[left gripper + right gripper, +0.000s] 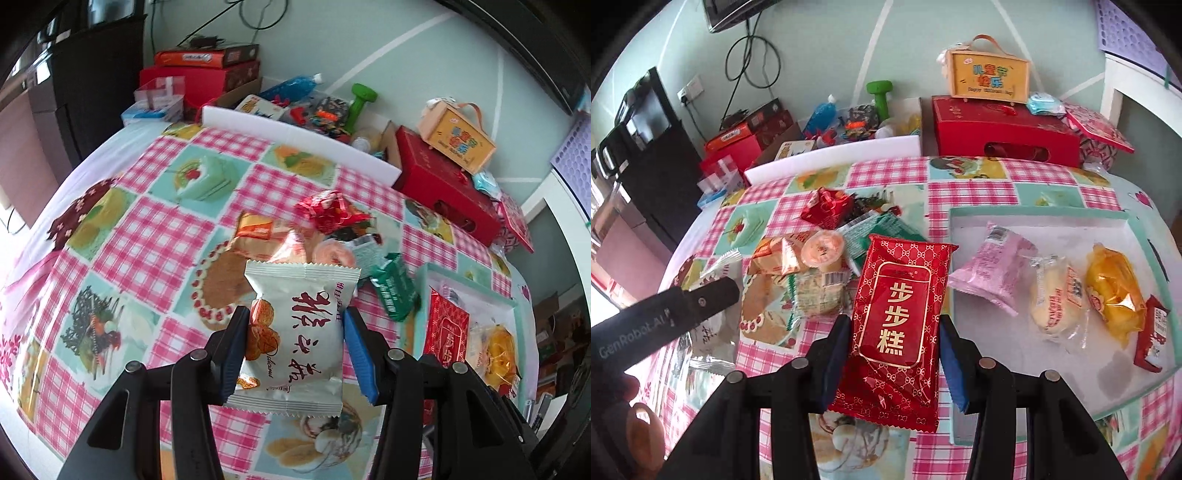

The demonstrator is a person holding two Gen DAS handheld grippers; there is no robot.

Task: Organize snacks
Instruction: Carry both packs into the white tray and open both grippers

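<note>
Here each gripper has a snack clamped and held above the table: the left gripper point(293, 343) has its pads pressed on the sides of a white packet point(295, 332), jaws about as far apart as the packet is wide, and the right gripper point(892, 350) pinches a red packet point(897, 325) the same way. The step in hand looks like carrying picked snacks from the loose pile point(820, 258) to the tray point(1034, 218), which lies just to the right of the pile and already holds a pink packet point(993, 269), a pale bun point(1058, 299) and a yellow one point(1115, 295). Next, each packet should probably go over bare tray floor, the red one nearest its left edge, then down low before the jaws part, so that neither lands on the snacks already there.
</note>
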